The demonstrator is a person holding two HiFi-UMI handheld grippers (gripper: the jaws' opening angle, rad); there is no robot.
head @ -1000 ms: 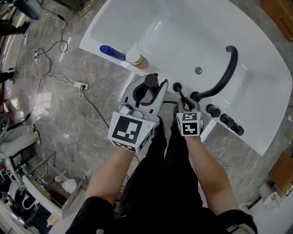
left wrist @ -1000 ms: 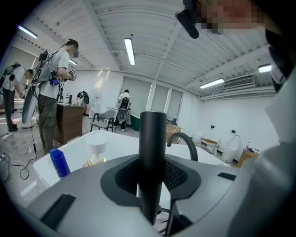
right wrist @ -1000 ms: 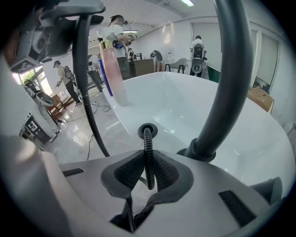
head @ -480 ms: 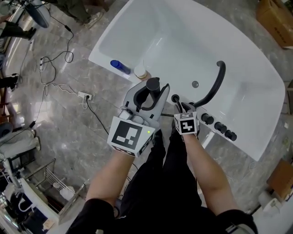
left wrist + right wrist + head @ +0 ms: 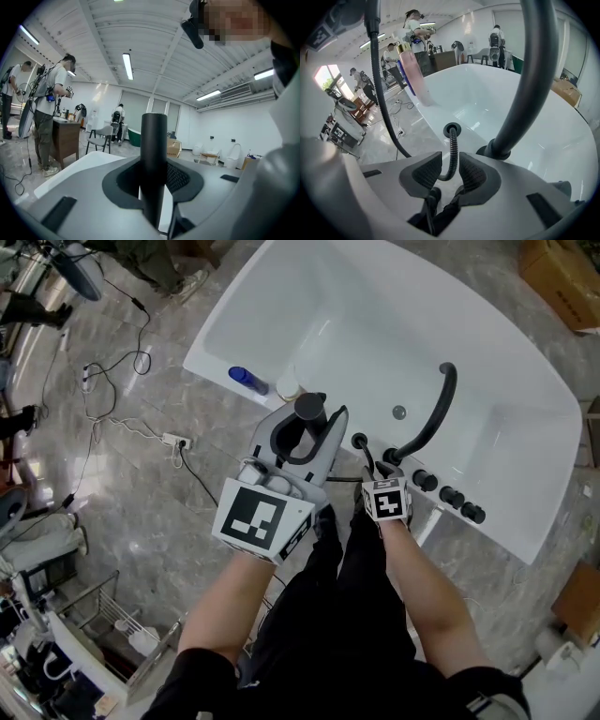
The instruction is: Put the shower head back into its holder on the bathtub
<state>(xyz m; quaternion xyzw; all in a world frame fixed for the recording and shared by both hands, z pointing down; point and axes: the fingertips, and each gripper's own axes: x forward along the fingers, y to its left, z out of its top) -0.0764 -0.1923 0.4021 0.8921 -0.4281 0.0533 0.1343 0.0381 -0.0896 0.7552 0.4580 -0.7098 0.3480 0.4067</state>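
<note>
My left gripper (image 5: 307,429) is shut on the black shower head (image 5: 309,409), held upright above the tub's near rim. In the left gripper view its handle (image 5: 153,159) stands clamped between the pads. The black ribbed hose (image 5: 451,154) rises out of the round holder (image 5: 451,128) on the rim and passes between the jaws of my right gripper (image 5: 450,171). Those jaws are closing, with a small gap still showing beside the hose. In the head view my right gripper (image 5: 377,468) points down just in front of the holder (image 5: 359,441).
The white bathtub (image 5: 375,324) fills the upper middle. A black curved spout (image 5: 433,418) and a row of black knobs (image 5: 450,495) stand right of the holder. A blue bottle (image 5: 246,379) and a cream bottle (image 5: 289,387) sit on the left rim. Cables and a power strip (image 5: 171,439) lie on the floor.
My left gripper has risen with the shower head and looms larger in the head view. My right gripper stays at the hose by the holder.
</note>
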